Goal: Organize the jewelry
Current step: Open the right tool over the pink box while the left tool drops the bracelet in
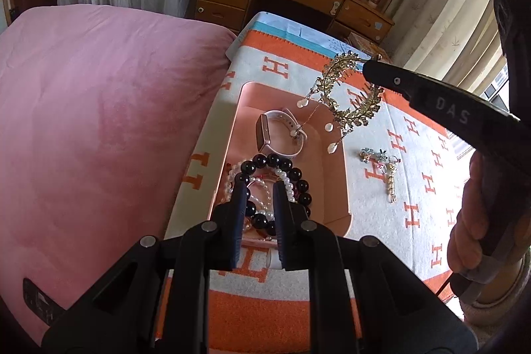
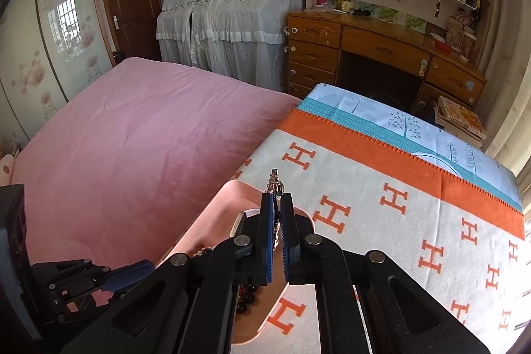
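- The left tongs point(image 1: 260, 188) hang over the near end of a pink tray point(image 1: 335, 155), and their two blades stand a little apart. Between them I see a bracelet of black beads point(image 1: 292, 170) and some pearl strands point(image 1: 282, 176), but I cannot tell if the blades press on them or only hover above.
- The right tongs point(image 2: 277, 199) are clenched on a thin metal chain; its small clasp point(image 2: 275, 184) sticks out above the tips.
- From the left camera, these right tongs point(image 1: 368, 68) hold up a golden leafy headpiece point(image 1: 348, 88) with white drops, in the air above the far right corner of the tray.
- Inside the tray lies a pale pink watch point(image 1: 275, 135), beyond the bead bracelets.
- On the orange and white blanket point(image 1: 415, 155) that covers the tabletop, right of the tray, lie a small flower ornament point(image 1: 373, 154) and a little golden pendant point(image 1: 391, 179).
- A hand point(image 1: 468, 214) grips the handle of the right tool.
- A pink bed point(image 1: 99, 121) stands left of the tabletop.
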A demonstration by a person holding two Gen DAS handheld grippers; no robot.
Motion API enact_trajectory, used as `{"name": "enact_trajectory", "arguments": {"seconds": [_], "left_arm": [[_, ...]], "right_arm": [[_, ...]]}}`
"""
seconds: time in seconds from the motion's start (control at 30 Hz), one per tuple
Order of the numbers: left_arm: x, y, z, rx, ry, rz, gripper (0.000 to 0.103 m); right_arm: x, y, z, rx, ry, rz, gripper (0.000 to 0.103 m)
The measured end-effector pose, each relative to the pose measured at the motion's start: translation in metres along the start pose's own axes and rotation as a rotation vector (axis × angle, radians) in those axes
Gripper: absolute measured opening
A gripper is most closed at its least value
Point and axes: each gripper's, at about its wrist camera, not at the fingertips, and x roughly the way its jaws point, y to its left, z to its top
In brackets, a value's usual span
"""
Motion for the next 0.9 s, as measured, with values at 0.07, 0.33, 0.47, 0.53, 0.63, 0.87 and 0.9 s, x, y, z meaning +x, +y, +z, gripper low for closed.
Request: {"name": "enact_trajectory", "arguments": {"seconds": [0.07, 0.33, 0.47, 0.53, 0.63, 0.87, 0.9], "left_arm": [[-0.001, 0.001, -0.001, -0.002, 0.001, -0.006, 0.014], [0.002, 0.002, -0.002, 0.003, 0.004, -0.009, 0.014], [-0.002, 0.007, -0.001, -0.017, -0.016, -0.001, 0.014], [-0.004, 0.01, 0.0, -0.03, -0.023, -0.005, 0.014], [-0.006, 0.013, 0.001, -0.04, -0.028, -0.003, 0.014], [-0.003, 0.014, 0.0, -0.044, -0.016, 0.001, 0.014], [-0.003, 0.013, 0.0, -0.044, -0.017, 0.001, 0.014]], "right_arm": [[0.01, 0.004, -0.001, -0.006, 0.01, -0.036, 0.004], [0.042, 0.022, -0.011, -0.077, 0.018, -0.158, 0.004], [0.066, 0.032, -0.02, -0.123, 0.057, -0.17, 0.004], [0.078, 0.036, -0.025, -0.144, 0.084, -0.17, 0.004], [0.093, 0.044, -0.034, -0.183, 0.128, -0.154, 0.004], [0.106, 0.046, -0.04, -0.179, 0.18, -0.037, 0.026], [0.105, 0.045, -0.04, -0.174, 0.175, -0.03, 0.029]]}}
